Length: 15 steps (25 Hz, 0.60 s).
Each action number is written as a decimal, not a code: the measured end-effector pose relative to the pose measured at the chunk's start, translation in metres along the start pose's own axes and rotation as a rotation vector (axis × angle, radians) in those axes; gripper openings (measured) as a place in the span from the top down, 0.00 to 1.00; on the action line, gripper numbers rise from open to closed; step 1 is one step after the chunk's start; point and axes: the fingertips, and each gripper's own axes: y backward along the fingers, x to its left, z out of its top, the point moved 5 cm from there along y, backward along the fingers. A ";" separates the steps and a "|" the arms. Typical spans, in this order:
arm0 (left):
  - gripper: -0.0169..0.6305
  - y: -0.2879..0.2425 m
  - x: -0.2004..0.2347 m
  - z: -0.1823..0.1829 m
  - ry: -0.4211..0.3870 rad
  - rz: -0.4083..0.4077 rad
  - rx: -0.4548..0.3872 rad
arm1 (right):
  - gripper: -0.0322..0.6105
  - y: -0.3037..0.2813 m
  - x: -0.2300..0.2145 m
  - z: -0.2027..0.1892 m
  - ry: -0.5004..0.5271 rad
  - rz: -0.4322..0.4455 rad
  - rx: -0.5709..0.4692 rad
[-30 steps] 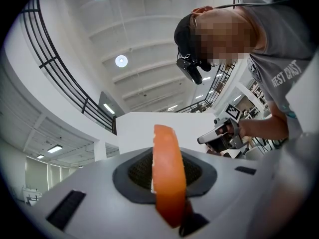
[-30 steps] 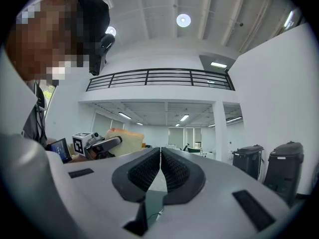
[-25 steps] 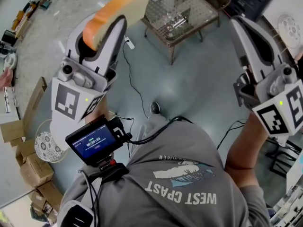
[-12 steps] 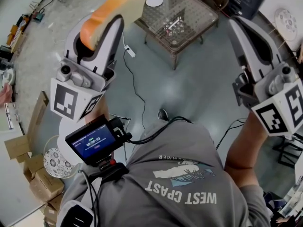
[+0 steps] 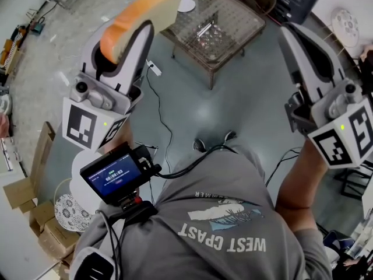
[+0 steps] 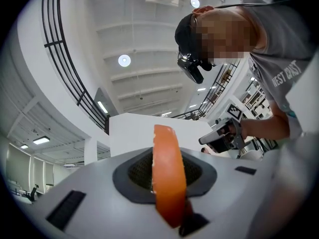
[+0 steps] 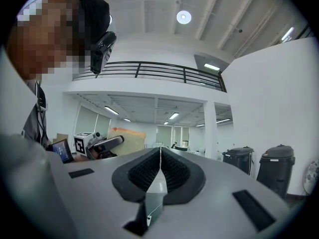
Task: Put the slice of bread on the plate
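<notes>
A slice of bread (image 5: pixel 143 13) with an orange crust stands on edge between the jaws of my left gripper (image 5: pixel 140 31), which is shut on it and held up at the head view's upper left. In the left gripper view the bread (image 6: pixel 168 178) fills the gap between the jaws. My right gripper (image 5: pixel 288 34) is held up at the right, jaws shut (image 7: pixel 160 156) with nothing between them. A small white plate (image 5: pixel 186 4) lies on a glass-topped wicker table (image 5: pixel 233 16) ahead of both grippers, beyond the bread.
A few small items (image 5: pixel 207 31) lie on the table's middle. A cable (image 5: pixel 157 107) runs across the grey floor. Cardboard boxes (image 5: pixel 23 191) and a patterned round dish (image 5: pixel 73 206) sit at lower left. Two dark bins (image 7: pixel 279 168) stand to the right.
The table and plate have slid lower in the head view as the person walks toward them. Both grippers keep their pose, bread still held.
</notes>
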 end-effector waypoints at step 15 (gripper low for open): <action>0.83 -0.014 0.012 0.003 -0.026 0.060 0.052 | 0.94 -0.031 -0.022 0.009 -0.014 0.100 -0.010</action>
